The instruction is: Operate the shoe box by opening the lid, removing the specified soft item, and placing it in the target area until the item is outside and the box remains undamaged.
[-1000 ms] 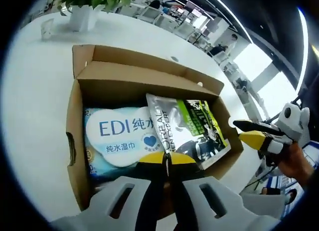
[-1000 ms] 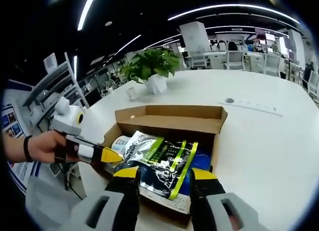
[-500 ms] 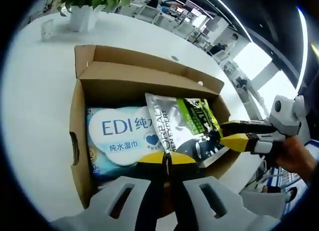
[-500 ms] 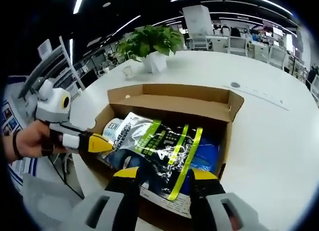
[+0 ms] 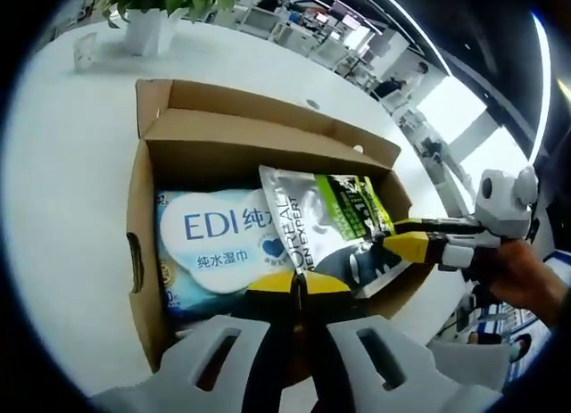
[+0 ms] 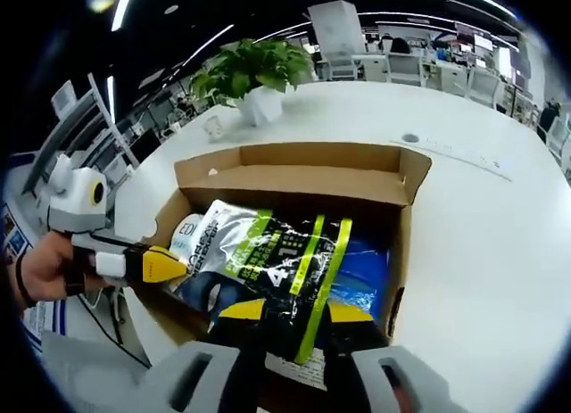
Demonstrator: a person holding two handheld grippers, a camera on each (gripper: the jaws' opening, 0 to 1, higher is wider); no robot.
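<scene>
The open cardboard shoe box [image 5: 143, 190] [image 6: 294, 154] lies on the white table, flaps folded back. Inside it, a blue-and-white EDI wet wipes pack [image 5: 214, 239] [image 6: 189, 230] sits beside a silver, black and green pouch [image 5: 330, 221] [image 6: 277, 252], which partly covers something blue [image 6: 361, 270]. My left gripper [image 5: 299, 284] [image 6: 169, 263] is shut and empty at the box's near wall. My right gripper [image 6: 294, 312] [image 5: 401, 236] is open, its yellow tips astride the pouch's near edge at the box rim.
A potted plant [image 5: 147, 12] [image 6: 254, 74] and a small clear cup [image 5: 85, 49] [image 6: 214, 126] stand beyond the box. Bare white table [image 5: 62, 163] [image 6: 482, 235] stretches on both sides. A person's hand [image 5: 522, 275] holds the right gripper. Office desks and chairs fill the background.
My right gripper has moved in from beside the box to the pouch's edge, and its jaws have narrowed. The left gripper has stayed shut in place.
</scene>
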